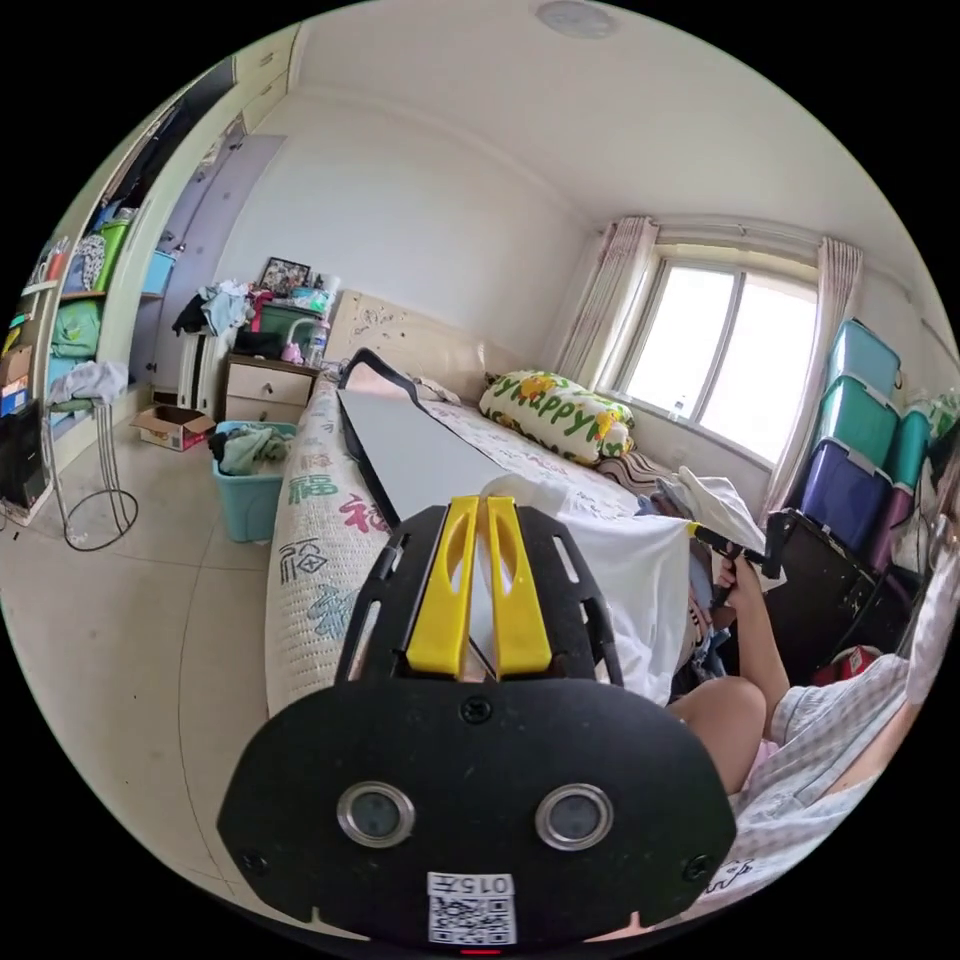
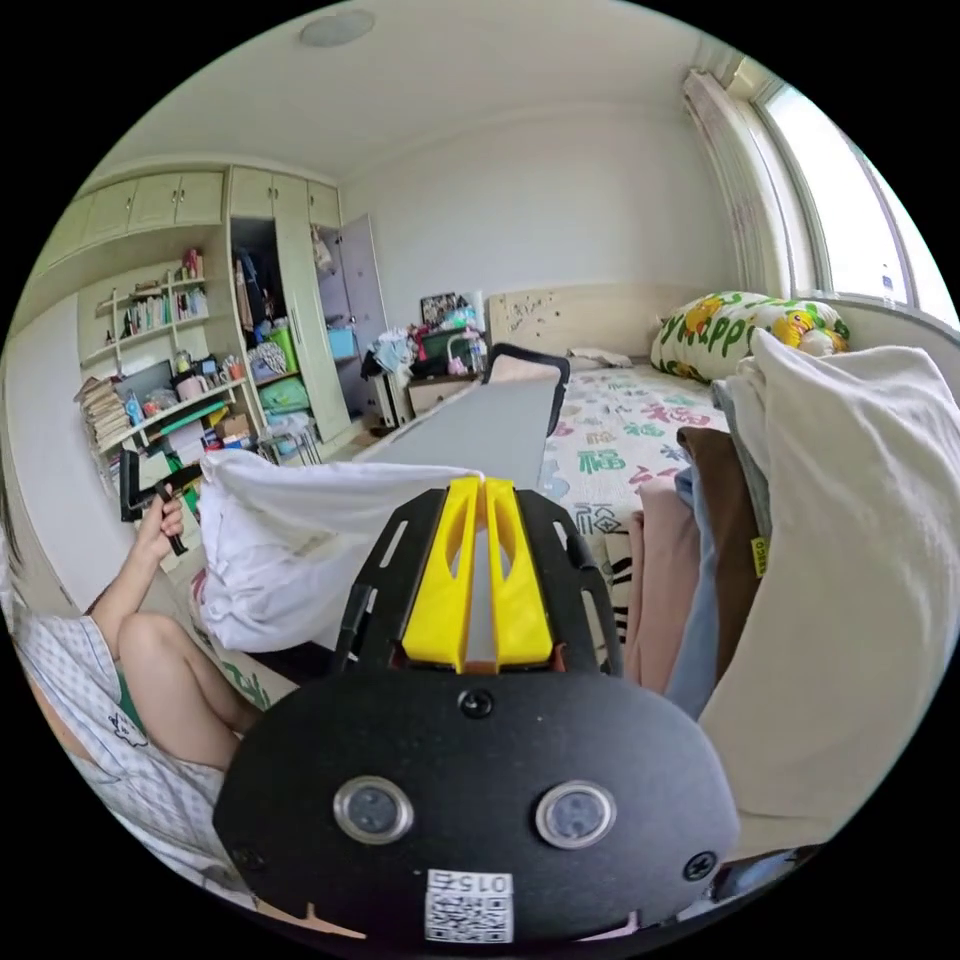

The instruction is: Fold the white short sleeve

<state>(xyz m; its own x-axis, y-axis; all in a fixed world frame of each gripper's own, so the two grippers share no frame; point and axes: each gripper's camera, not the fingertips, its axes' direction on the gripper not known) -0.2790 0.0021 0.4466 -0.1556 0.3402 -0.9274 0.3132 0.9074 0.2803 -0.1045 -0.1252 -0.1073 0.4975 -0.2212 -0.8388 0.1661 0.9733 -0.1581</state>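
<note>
The left gripper has its two yellow jaws pressed together on a bunch of the white short sleeve; the cloth pokes out above the jaw tips and hangs off to the side, up in the air past the foot edge of the bed; the far corner of the cloth runs to the other gripper, which a hand holds.

In the right gripper view, the right gripper also has its yellow jaws close together, with a thin gap between them; white cloth lies right at the tips, but I cannot tell if the jaws bite it; the white short sleeve stretches from there across to the other gripper, held in a hand above a bent knee.

A long grey board lies on the bed, from near the foot edge toward the headboard; a bright pillow sits at the head end by the window side; a pile of folded clothes stands just beside the right gripper, at the bed's near edge; a blue bin full of clothes sits on the floor next to the bed's side.
</note>
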